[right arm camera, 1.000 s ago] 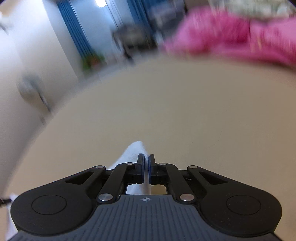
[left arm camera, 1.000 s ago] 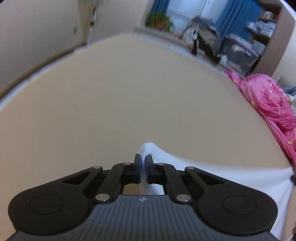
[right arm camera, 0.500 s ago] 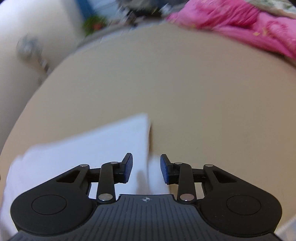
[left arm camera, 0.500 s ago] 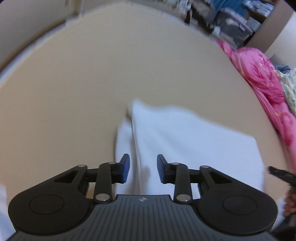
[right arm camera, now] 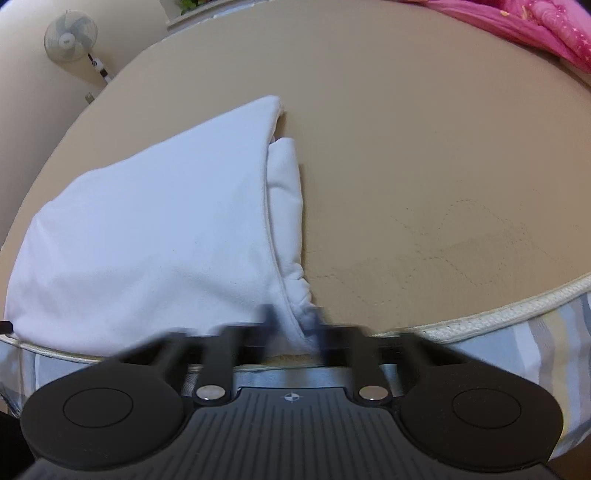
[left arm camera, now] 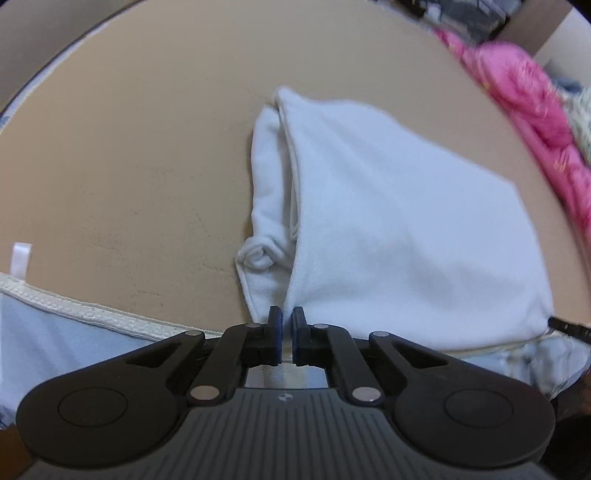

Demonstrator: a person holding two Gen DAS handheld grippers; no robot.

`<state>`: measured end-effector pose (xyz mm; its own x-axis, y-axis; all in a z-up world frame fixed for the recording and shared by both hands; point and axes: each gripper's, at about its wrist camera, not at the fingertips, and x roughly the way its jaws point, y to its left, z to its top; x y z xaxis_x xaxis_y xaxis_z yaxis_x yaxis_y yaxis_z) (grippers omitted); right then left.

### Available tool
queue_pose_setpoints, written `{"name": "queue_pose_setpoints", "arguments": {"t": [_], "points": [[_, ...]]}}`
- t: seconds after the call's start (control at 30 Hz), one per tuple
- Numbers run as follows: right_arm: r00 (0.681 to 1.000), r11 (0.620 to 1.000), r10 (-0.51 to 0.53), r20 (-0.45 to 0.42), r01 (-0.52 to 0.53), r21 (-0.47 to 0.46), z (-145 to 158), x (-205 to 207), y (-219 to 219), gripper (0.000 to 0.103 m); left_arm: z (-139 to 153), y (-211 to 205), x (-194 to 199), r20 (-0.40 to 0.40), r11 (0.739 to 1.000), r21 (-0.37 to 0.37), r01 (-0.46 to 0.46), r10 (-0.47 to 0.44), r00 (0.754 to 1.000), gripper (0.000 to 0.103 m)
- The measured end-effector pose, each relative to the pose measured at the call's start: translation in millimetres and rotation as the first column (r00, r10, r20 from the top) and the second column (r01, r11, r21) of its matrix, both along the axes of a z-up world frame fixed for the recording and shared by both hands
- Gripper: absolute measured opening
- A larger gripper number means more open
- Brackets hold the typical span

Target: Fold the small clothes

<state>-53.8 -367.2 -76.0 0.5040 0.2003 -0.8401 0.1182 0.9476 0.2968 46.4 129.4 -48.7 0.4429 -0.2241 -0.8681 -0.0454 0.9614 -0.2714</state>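
Observation:
A white garment (left arm camera: 388, 221) lies folded over on the tan bed top (left arm camera: 129, 147), with a tucked sleeve bunched along its left side (left arm camera: 258, 254). My left gripper (left arm camera: 287, 319) is at the garment's near left corner. Its jaws are closing and stand almost together with the hem pinched between the pads. In the right wrist view the same garment (right arm camera: 147, 240) lies left of centre. My right gripper (right arm camera: 295, 325) is at its near right corner, where its blurred fingers are still apart and closing with the corner between them.
The bed's piped front edge (left arm camera: 92, 314) runs just under both grippers, also seen as the piped edge (right arm camera: 480, 317). A pink quilt (left arm camera: 535, 110) lies heaped along the far right, the pink quilt (right arm camera: 535, 22) at the top. A wall fan (right arm camera: 70, 35) stands beyond the bed.
Both grippers let go of the far corners, opened and drew back toward the bed's near edge. The garment now lies folded. The left has closed on the near hem and the right is closing.

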Motion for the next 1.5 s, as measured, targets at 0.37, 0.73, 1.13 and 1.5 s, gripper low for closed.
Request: {"name": "queue_pose_setpoints", "arguments": {"t": [0.37,0.73,1.13,1.5], "points": [[0.990,0.982,-0.139,-0.005,0.137,-0.129,3,-9,-7,0.007,-4,32,-5,-0.021,0.988,-0.082,-0.132,0.131,0.991,0.016],[0.893,0.990,-0.123,0.434,0.138,-0.002,99,-1,-33,0.055,33,29,42,0.071,1.000,-0.009,-0.009,0.010,0.997,0.050],[0.943,0.990,0.021,0.331,0.027,-0.142,62,45,28,0.053,-15,34,88,-0.089,0.992,-0.063,-0.106,0.100,0.991,0.063],[0.959,0.991,-0.050,0.277,0.082,-0.105,65,52,28,0.053,-25,33,94,-0.119,0.994,-0.034,-0.108,0.104,0.987,0.072]]}}
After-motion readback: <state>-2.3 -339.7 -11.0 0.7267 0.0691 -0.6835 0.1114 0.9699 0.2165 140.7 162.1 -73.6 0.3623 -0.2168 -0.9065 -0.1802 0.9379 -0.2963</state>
